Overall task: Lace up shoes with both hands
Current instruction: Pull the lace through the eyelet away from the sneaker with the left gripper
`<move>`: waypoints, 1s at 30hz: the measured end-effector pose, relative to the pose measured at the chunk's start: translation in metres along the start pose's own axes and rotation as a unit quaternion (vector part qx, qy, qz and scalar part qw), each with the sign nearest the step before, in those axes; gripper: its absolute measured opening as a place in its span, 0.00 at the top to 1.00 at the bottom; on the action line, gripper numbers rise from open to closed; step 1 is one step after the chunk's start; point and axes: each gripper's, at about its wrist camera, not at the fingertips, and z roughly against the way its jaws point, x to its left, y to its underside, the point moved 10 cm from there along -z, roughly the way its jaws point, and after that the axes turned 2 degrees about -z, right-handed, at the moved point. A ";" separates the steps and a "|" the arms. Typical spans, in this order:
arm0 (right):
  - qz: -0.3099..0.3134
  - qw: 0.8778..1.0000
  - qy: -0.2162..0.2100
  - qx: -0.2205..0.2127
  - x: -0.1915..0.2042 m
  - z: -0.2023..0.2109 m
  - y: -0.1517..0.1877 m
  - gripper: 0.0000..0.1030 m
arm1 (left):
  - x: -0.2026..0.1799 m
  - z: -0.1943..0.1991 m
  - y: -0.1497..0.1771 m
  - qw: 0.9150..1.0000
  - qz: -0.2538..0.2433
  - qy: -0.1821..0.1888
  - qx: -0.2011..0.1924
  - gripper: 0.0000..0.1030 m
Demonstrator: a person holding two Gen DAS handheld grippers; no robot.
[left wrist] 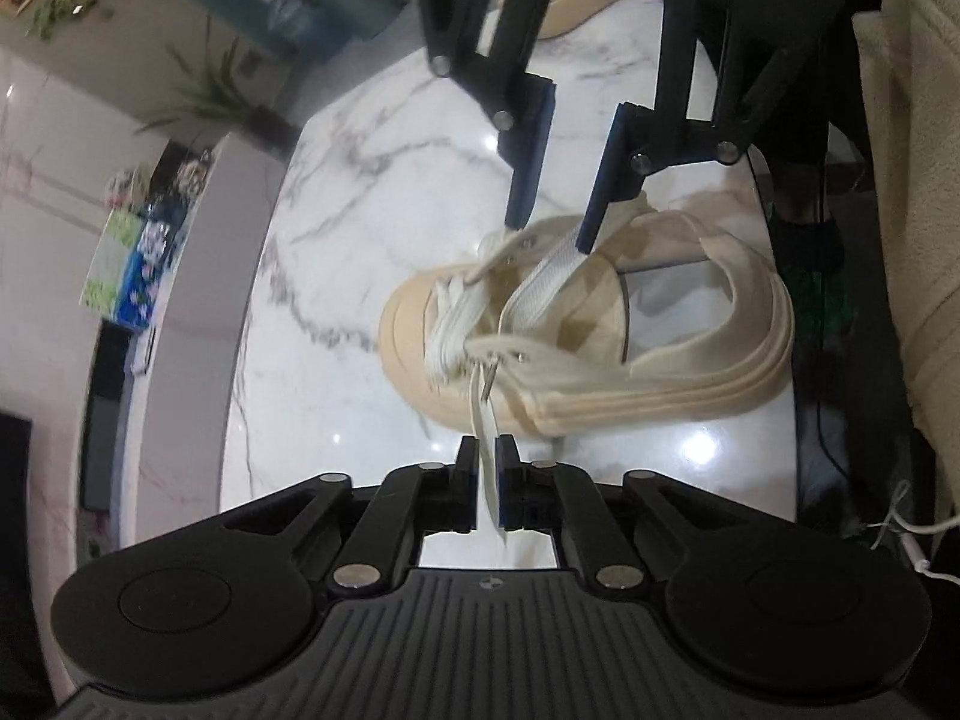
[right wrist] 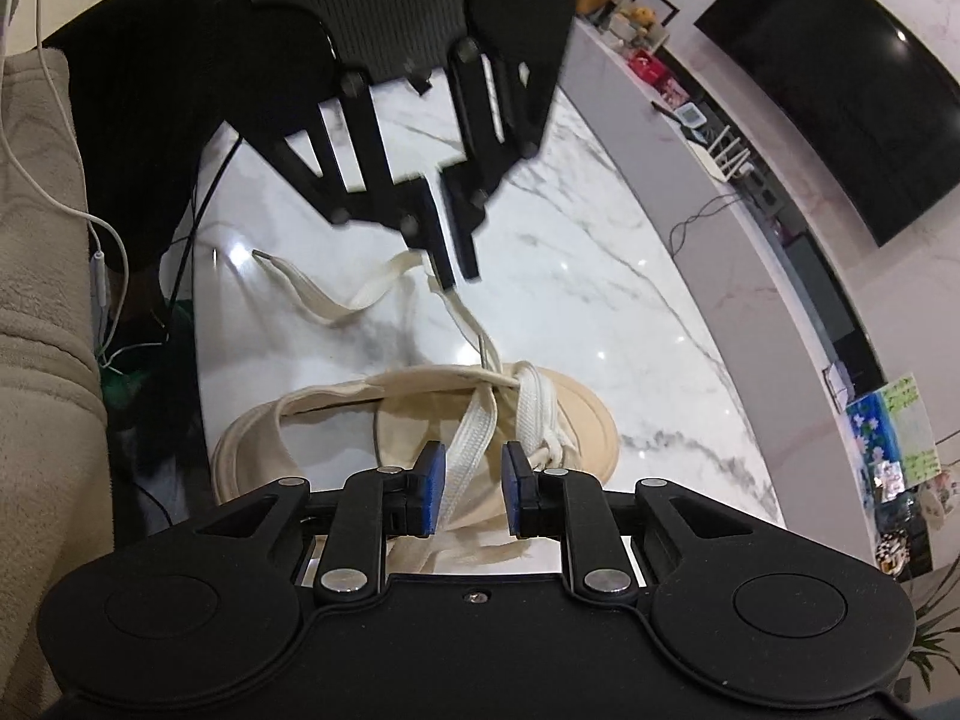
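The soft, limp lace [left wrist: 487, 420] probably slips easily. It hangs between the left gripper [left wrist: 487, 468], jaws barely apart; grab near its tip. The right gripper [right wrist: 468, 480] at lower centre stands open over the shoe [right wrist: 420, 420].

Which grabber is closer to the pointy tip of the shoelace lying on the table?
Left. The left gripper hovers just beside the loose lace whose tip lies on the marble table. The right gripper is farther away, above the shoe.
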 end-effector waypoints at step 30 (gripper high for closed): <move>-0.070 0.997 -0.009 0.031 0.001 -0.003 0.028 0.78 | -0.008 -0.028 0.001 1.000 0.007 0.024 0.018 0.98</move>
